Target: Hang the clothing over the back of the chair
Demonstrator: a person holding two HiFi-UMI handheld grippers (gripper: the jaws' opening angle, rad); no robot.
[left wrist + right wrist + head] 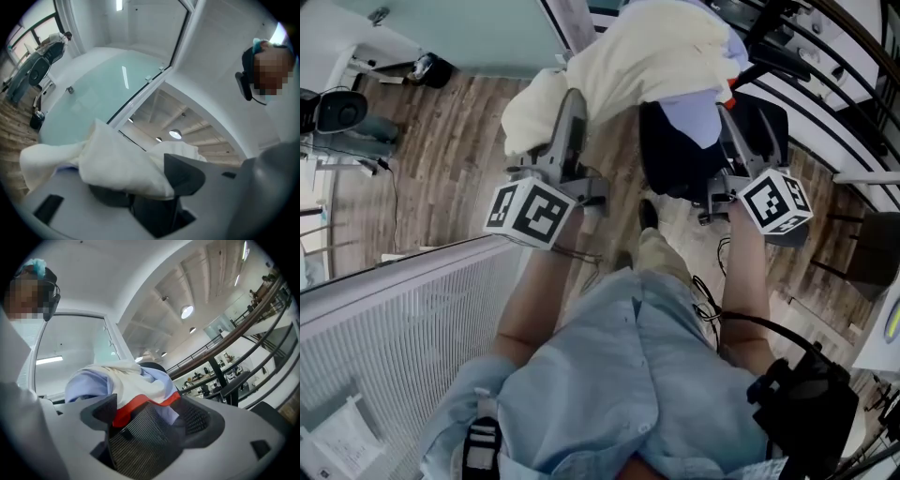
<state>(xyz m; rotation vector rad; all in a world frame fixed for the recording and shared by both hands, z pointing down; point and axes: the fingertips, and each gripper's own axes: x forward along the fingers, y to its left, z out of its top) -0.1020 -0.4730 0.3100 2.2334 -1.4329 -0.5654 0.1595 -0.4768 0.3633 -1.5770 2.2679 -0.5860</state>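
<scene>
A cream garment (652, 52) with pale blue lining and an orange strip lies draped over the top of a black mesh chair back (675, 155). My left gripper (570, 127) reaches into its left side. In the left gripper view the cream cloth (117, 159) lies loosely over one finger and across the gap of the left gripper (145, 187); the pads stand apart and do not press it. My right gripper (733, 141) sits at the chair's right edge. Its jaws stand wide, the right gripper (150, 420) open around the mesh (140, 441), below the garment (126, 380).
A white slatted panel (403, 319) runs along the lower left. Dark railing bars (834, 56) curve along the right, with a dark stool (872, 248) below them. Grey equipment (342, 112) stands at far left on the wood floor. My own leg (661, 253) stands just before the chair.
</scene>
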